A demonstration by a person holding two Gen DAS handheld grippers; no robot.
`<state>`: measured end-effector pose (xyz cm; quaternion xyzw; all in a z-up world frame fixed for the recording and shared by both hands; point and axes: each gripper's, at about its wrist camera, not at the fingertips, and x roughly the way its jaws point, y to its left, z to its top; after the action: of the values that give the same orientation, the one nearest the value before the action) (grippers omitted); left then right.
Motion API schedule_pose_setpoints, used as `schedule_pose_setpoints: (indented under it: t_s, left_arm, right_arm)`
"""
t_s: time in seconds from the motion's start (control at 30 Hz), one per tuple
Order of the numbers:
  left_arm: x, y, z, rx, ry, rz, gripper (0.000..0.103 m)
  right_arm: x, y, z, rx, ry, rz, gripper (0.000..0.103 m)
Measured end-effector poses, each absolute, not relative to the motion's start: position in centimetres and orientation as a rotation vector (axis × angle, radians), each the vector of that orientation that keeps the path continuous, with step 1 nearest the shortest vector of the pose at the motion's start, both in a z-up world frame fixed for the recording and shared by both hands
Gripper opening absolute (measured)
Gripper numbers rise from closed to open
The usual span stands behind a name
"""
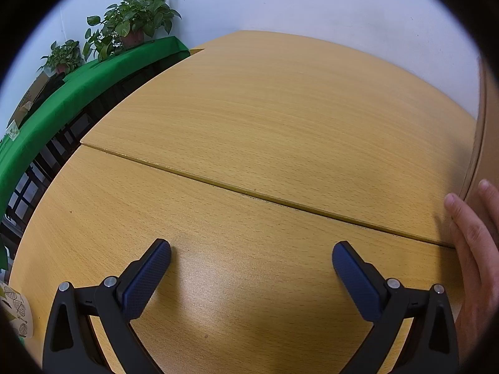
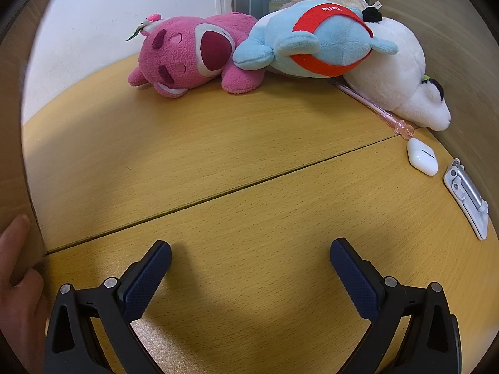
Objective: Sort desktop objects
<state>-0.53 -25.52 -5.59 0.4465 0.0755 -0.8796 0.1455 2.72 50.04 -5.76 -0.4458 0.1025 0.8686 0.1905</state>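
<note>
Both the left gripper (image 1: 251,252) and right gripper (image 2: 250,251) hover spread and empty above the wooden desk (image 2: 249,187), plush toys (image 2: 280,43) lying well beyond the right one.

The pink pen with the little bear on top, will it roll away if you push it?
The thin pink see-through pen looks round, so it may roll, though the white plush toy beside it would probably stop it. It looks light and stiff.

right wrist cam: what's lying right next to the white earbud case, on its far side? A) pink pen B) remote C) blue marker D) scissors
A: the pink pen lies along the white plush, its clear pink end almost at the earbud case.
</note>
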Motion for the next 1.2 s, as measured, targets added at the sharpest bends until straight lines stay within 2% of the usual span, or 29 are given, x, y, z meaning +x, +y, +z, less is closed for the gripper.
schedule_pose_setpoints:
  t_s: [1.2]
  left_arm:
    - [-0.56, -25.49, -5.60, 1.286, 0.217, -2.534, 0.103]
  right_arm:
    - [2.63, 50.28, -6.12, -1.250, 0.291, 2.443, 0.103]
